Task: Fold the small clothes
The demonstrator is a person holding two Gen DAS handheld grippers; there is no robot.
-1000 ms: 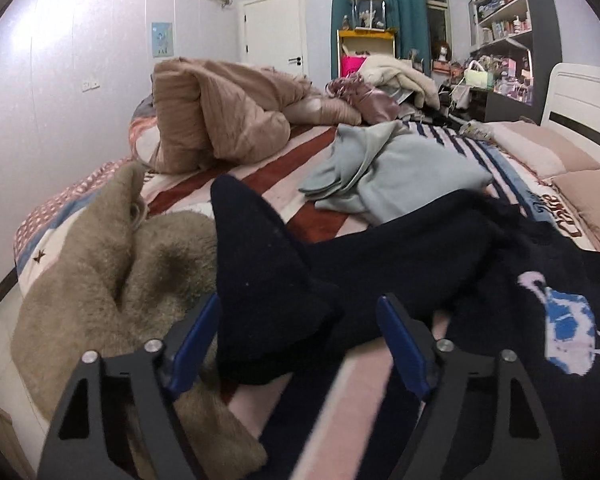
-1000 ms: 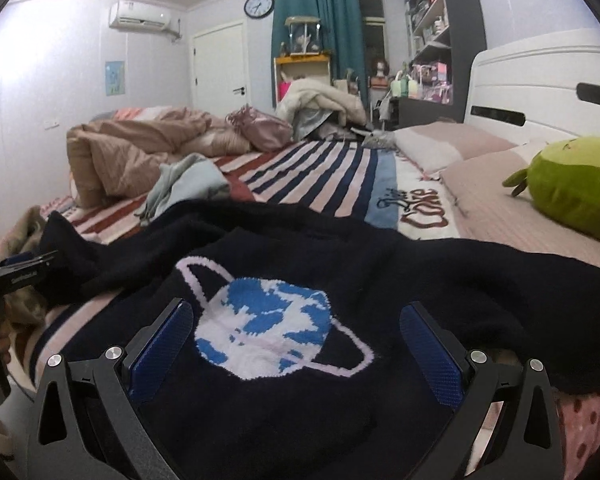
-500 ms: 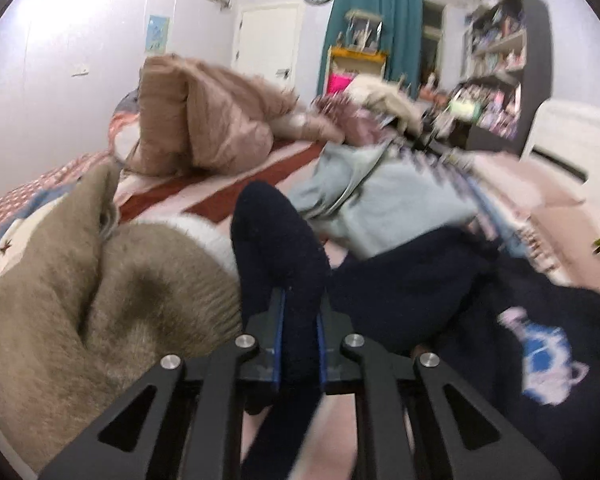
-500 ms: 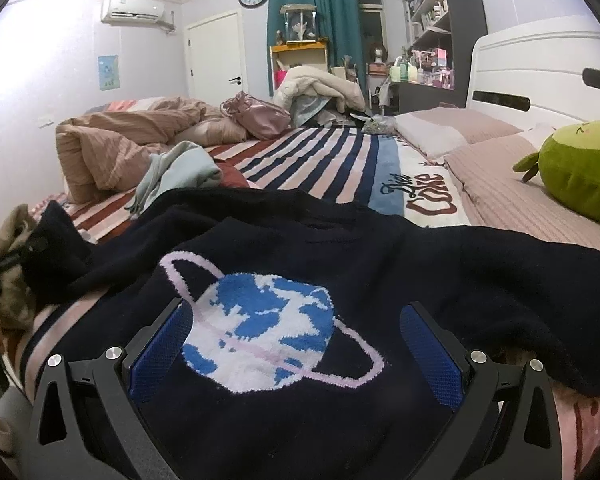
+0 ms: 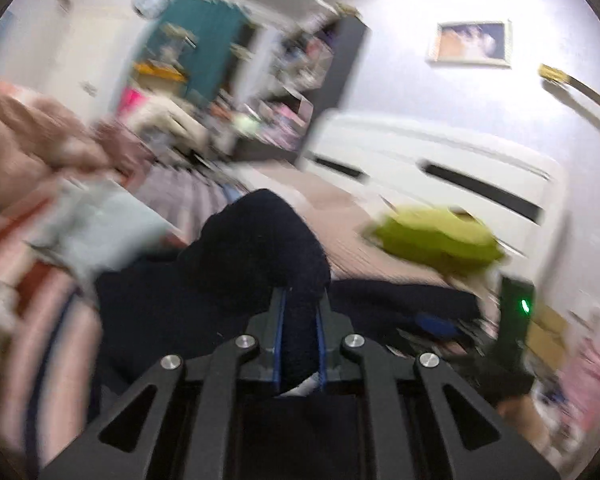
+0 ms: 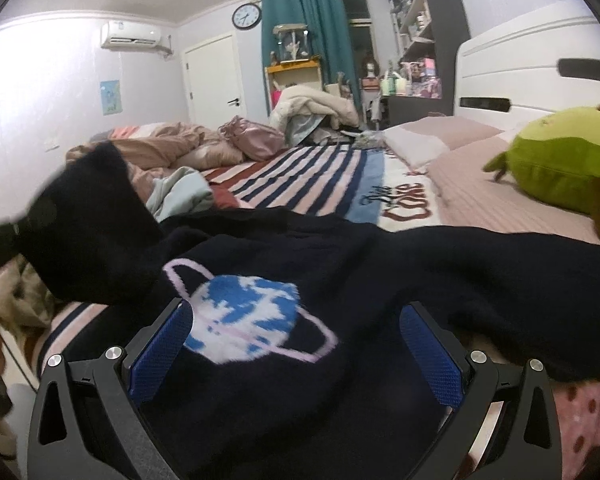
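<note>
A dark navy sweater [image 6: 380,272] with a blue and white planet motif [image 6: 244,316] lies spread on the striped bed [image 6: 308,176]. My left gripper [image 5: 300,304] is shut on one navy sleeve [image 5: 260,248], which bunches up past the fingertips. The left wrist view is blurred by motion and faces the headboard. In the right wrist view that raised sleeve [image 6: 88,220] stands up at the left. My right gripper [image 6: 296,312] hovers open low over the sweater's front, one pad on each side of the motif and neither pressing on the cloth.
A green plush toy [image 6: 560,176] lies on the pink pillows by the white headboard [image 6: 520,60]. A pale blue garment [image 6: 180,192] and a crumpled pink-brown duvet [image 6: 160,148] lie further up the bed. A brown fuzzy garment [image 6: 28,292] sits at the left edge.
The left gripper's jaws closed on the navy sleeve, then rose and swung right toward the headboard, carrying the sleeve up. The right gripper edged forward over the motif and stayed open.
</note>
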